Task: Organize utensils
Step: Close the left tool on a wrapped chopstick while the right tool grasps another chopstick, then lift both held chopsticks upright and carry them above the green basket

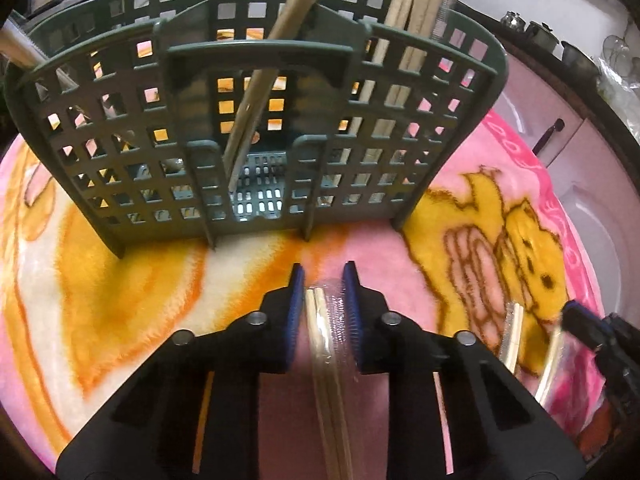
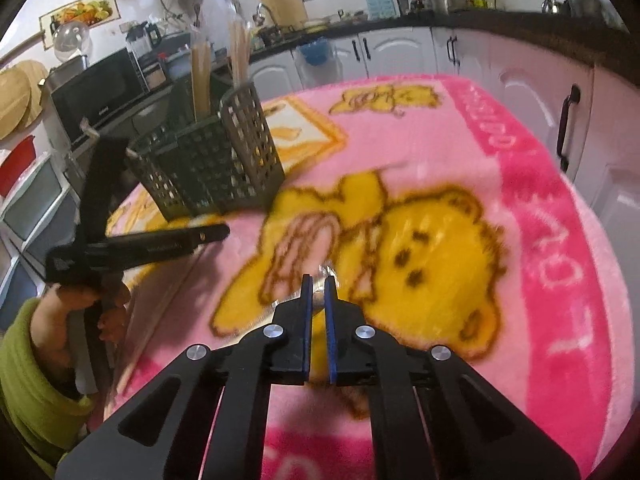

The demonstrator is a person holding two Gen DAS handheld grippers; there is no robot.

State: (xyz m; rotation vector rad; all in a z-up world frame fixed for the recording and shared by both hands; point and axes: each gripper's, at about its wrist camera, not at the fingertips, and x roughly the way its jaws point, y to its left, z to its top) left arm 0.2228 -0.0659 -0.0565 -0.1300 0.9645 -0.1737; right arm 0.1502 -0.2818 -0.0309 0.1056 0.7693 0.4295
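Chopsticks [image 1: 325, 344] in clear wrap, one pair: clamped between the blue pads of my left claw [image 1: 322, 280], running back under the camera. Second wrapped pair [image 1: 512, 332]: just right of it on the pink blanket [image 1: 400, 248], one end at my right claw [image 2: 319, 284], which is clenched on a bit of clear wrap. Blanket: yellow bear print. Green slotted utensil caddy [image 1: 120, 128]: beyond, upright on the blanket, several chopsticks leaning in its compartments. Kitchen cabinets [image 2: 392, 52]: farthest back.

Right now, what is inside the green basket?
Wooden chopsticks stand in the basket, leaning, tops above its rim. Its grid walls cover the lower ends; anything else inside cannot be told.
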